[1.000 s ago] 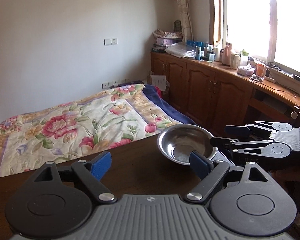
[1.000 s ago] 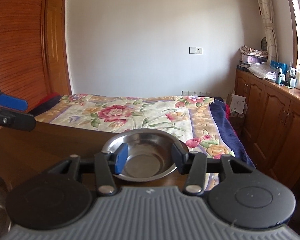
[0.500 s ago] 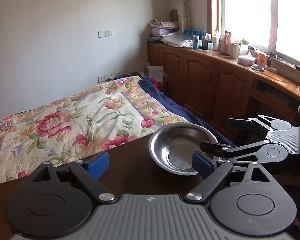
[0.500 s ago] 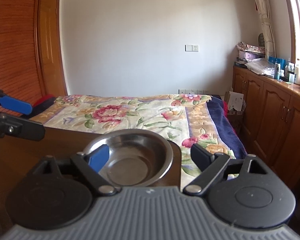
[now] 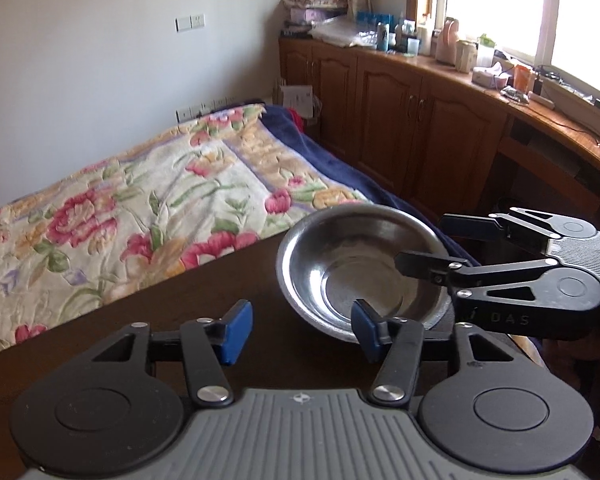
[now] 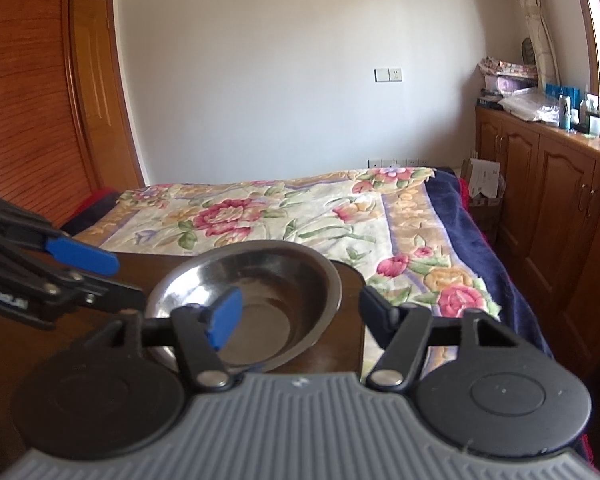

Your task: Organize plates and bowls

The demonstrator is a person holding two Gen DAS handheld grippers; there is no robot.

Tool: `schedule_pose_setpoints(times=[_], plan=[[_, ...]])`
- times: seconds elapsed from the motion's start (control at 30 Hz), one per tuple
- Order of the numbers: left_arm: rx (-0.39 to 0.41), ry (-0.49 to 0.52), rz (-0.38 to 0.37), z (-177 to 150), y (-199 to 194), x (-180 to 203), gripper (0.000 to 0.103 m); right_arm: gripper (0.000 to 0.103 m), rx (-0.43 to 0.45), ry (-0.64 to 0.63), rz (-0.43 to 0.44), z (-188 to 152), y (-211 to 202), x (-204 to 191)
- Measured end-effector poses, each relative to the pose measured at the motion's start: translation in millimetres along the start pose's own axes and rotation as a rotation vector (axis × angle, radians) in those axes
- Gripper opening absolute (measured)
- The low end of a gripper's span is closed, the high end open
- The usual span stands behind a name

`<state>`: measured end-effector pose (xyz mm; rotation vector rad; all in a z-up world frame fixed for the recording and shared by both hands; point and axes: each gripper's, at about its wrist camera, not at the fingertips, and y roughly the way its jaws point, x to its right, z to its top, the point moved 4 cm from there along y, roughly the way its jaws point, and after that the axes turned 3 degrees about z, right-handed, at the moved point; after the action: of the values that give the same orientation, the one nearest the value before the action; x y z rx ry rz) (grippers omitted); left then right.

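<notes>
The only lettering I can make out is "DAS" in faint print on the black side of the right gripper (image 5: 424,244), just right of the bowl (image 5: 360,272). A label on the left gripper (image 6: 112,276) is too blurred to read.

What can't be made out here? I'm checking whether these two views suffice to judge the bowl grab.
- Near rim of the steel bowl: right wrist view, hidden behind the right gripper.
- Whether any finger touches the bowl: both views, depth unclear.
- Other plates or bowls: none in view; the table is cut off by the left gripper and the frame edges.
- Items on the far counter: left wrist view, too small.
</notes>
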<state>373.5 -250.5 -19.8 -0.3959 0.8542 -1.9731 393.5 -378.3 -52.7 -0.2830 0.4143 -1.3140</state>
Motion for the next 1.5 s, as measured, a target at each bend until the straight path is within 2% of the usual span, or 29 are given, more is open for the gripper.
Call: schedule_pose_setpoints(times=[0.07,0.33,0.57,0.7,0.87,1.0,1.2,1.5], plan=[[-0.012,-0.002,0.005,0,5,0,0.053,0.057,-0.008,0.004,0.002,-2,2,1],[-0.040,-0.017,-0.023,1,13,6,0.053,0.048,-0.027,0.039,0.030,-6,4,4],[-0.065,-0.027,-0.023,0,22,3,0.053,0.030,-0.072,0.064,0.046,-7,10,6],[-0.073,-0.035,-0.031,1,21,2,0.047,0.025,-0.078,0.114,0.073,-9,10,13],[-0.086,-0.034,-0.029,0,25,0,0.038,0.022,-0.087,0.125,0.067,-11,12,13],[-0.102,-0.046,-0.060,-2,25,0,0.022,0.021,-0.099,0.124,0.072,-12,13,9],[-0.075,-0.050,-0.055,-1,10,-2,0.016,0.014,-0.089,0.142,0.065,-11,6,9],[0.000,-0.044,-0.052,3,-31,-4,0.015,0.013,-0.025,0.138,0.081,6,-17,-5]])
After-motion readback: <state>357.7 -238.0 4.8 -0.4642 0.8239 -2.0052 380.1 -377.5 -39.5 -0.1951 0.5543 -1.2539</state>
